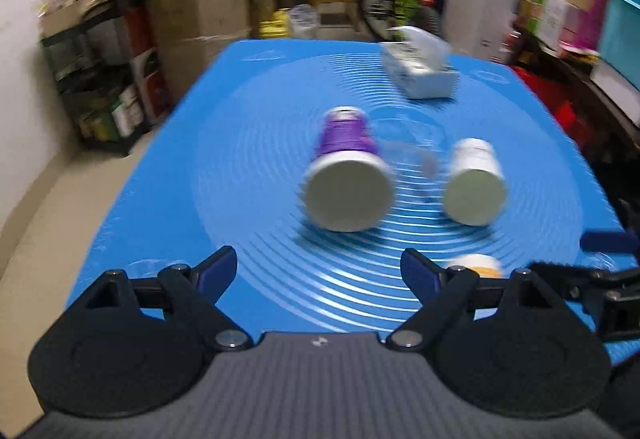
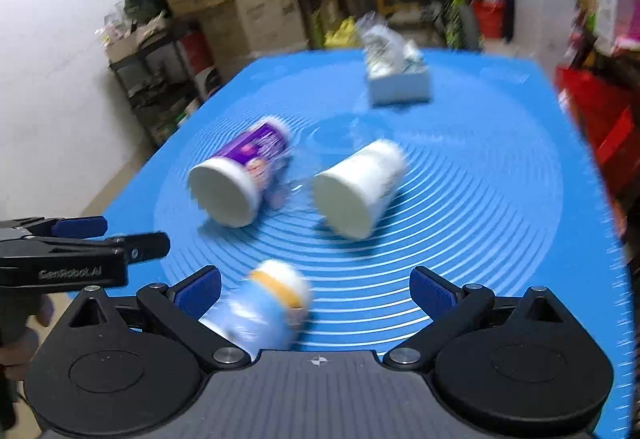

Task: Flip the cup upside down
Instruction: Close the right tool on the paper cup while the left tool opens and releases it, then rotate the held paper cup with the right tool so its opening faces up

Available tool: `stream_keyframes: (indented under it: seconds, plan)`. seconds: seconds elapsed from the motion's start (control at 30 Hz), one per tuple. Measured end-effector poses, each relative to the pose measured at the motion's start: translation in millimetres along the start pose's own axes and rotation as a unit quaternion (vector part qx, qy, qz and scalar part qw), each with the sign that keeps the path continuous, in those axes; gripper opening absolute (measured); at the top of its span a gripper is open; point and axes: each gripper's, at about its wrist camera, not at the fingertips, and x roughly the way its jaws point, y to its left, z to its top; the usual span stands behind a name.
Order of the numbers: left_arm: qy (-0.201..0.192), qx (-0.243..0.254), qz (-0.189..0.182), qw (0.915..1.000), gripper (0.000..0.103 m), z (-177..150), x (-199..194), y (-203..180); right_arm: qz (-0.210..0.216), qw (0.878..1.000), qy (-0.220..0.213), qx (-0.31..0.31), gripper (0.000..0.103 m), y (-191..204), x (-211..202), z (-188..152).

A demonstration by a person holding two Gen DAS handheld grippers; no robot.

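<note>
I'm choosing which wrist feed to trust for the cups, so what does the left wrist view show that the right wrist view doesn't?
Only the left wrist view looks straight into the purple cup and gives just a sliver of the light blue cup behind its own finger.

Only the right wrist view shows the light blue cup nearly whole, lying between the open right gripper fingers, and the purple cup's printed side.

Both show the blue mat, the purple and white cup lying on their sides, the tissue box, and the open left gripper.
</note>
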Motion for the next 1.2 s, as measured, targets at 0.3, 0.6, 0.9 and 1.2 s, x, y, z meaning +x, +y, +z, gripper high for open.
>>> stream_keyframes:
  seconds: [0.3,0.6,0.9,1.2]
  plan:
    - [0.015,-0.024,0.020,0.9994,0.088,-5.6,15.1,33.2,0.033,0.988,0.115,0.101,0.093,-1.4,65.8,11.1]
    - [0.029,-0.024,0.010,0.9992,0.088,-12.5,22.8,35.0,0.068,0.976,0.159,0.131,0.068,-6.0,85.6,4.8]
    - [0.014,-0.012,0.003,0.9998,0.088,-12.1,18.5,21.4,0.007,1.000,-0.001,0.025,0.064,7.2,43.7,-9.1]
    - [0.009,-0.025,-0.022,0.9994,0.088,-16.3,16.3,9.0,-0.114,0.954,-0.241,-0.133,0.064,19.4,17.4,-54.3]
